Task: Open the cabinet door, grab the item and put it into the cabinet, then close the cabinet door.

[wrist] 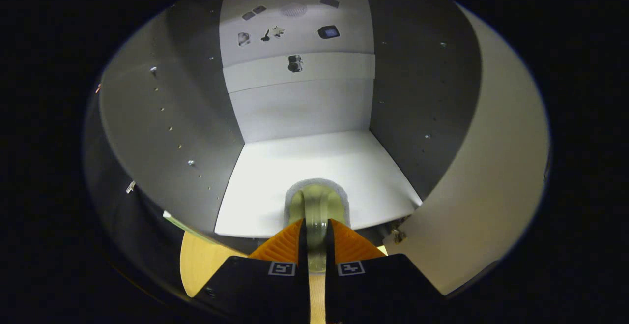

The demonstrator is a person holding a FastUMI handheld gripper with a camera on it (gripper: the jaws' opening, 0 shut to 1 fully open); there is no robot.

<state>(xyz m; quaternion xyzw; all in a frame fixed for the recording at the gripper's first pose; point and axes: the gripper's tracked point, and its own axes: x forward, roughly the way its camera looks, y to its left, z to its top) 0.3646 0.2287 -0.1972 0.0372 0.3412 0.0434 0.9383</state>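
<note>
My gripper [316, 233] has its two fingers drawn close together, and between them sits the one item I carry, a pale green, translucent object [317, 206] with a fuzzy grey rim. Both fingers [285, 243] press against its sides, so I am clamped on it. Most of the item juts forward past my fingertips; a lower bit of it shows in the narrow gap between them.

Just ahead of my fingers and under the item's far end lies the cabinet [172, 117] floor, a single white shelf board [304, 166]. The item hangs over that board's near edge; whether it touches the board I cannot tell. Beyond the item the board runs back to the white rear wall, which carries several small dark marks high up, too small to make out.

To either side of my fingers stand two grey inner side walls, one left and one right, each dotted with small holes and screws. To the right of my fingers, one cabinet door [491, 176] stands swung open. Below my fingers, a light wooden surface [199, 265] shows.
</note>
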